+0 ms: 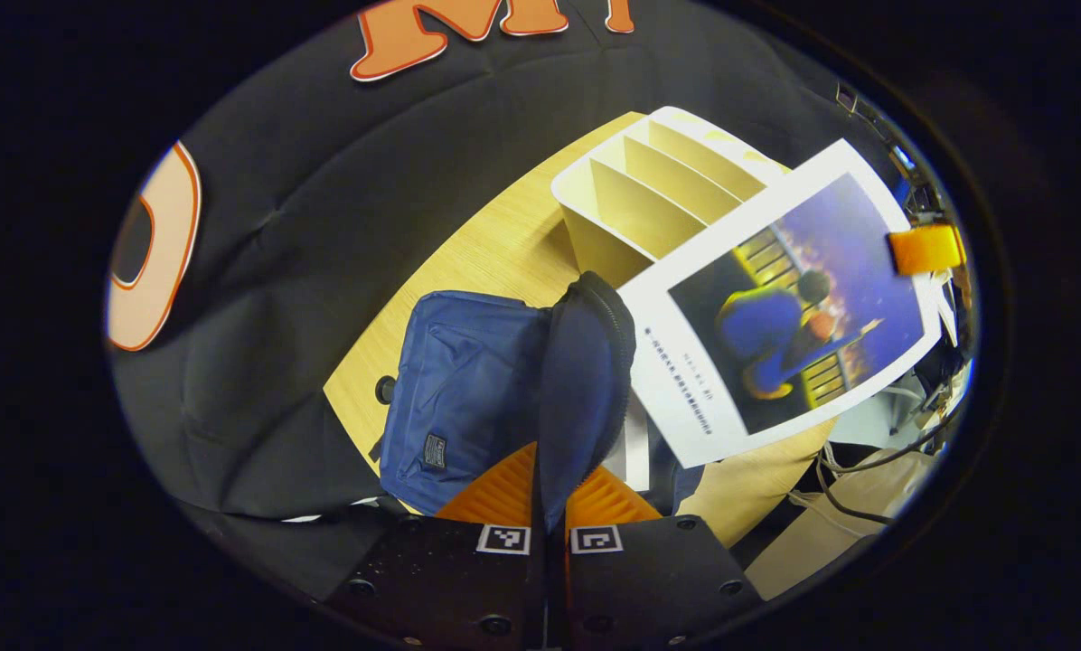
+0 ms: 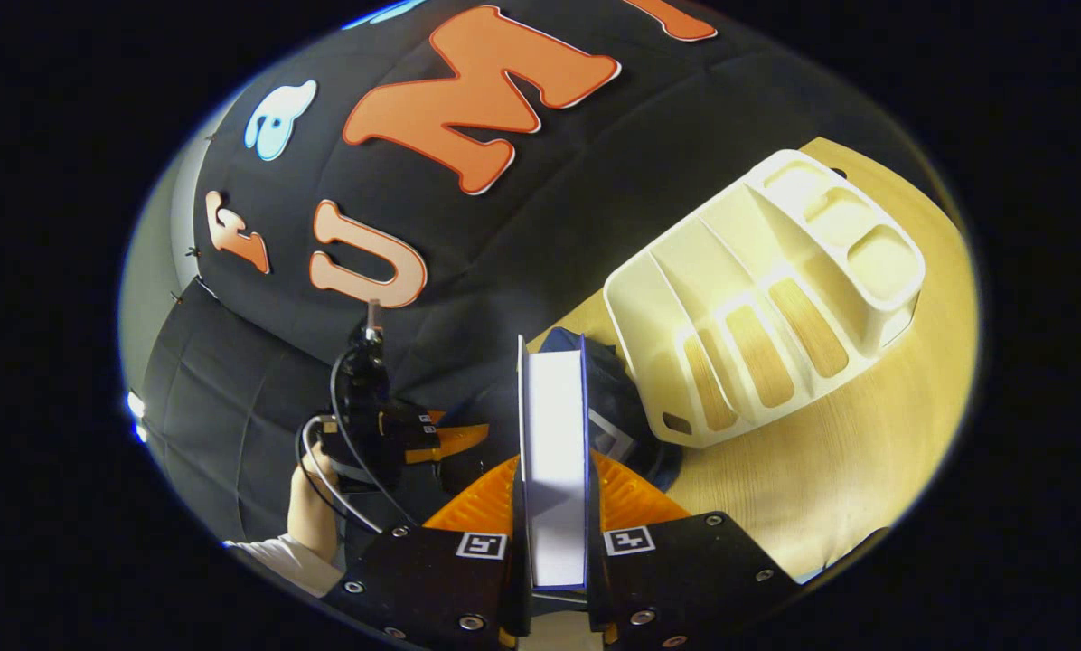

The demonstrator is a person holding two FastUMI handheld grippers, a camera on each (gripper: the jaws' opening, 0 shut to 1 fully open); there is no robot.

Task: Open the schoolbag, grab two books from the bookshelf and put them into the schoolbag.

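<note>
The blue schoolbag [image 1: 459, 398] lies on the wooden table [image 1: 495, 253]. My left gripper [image 1: 549, 495] is shut on the bag's dark flap [image 1: 586, 371] and holds it upright, so the mouth stays open. A book with a white-bordered picture cover [image 1: 780, 307] hangs tilted over the bag's mouth, with the right gripper's finger [image 1: 925, 249] on its far edge. In the right gripper view this book [image 2: 554, 434] stands edge-on, my right gripper [image 2: 554, 506] shut on it, the schoolbag [image 2: 622, 398] just behind. A white edge [image 1: 635, 452] shows inside the bag.
The cream bookshelf [image 1: 658, 185] with slanted dividers stands behind the bag, its slots bare; it shows again as the bookshelf [image 2: 766, 289] at right. A hand [image 2: 310, 506] holds the left gripper [image 2: 387, 434] with its cables. Cables and cloth [image 1: 857, 506] lie beyond the table edge.
</note>
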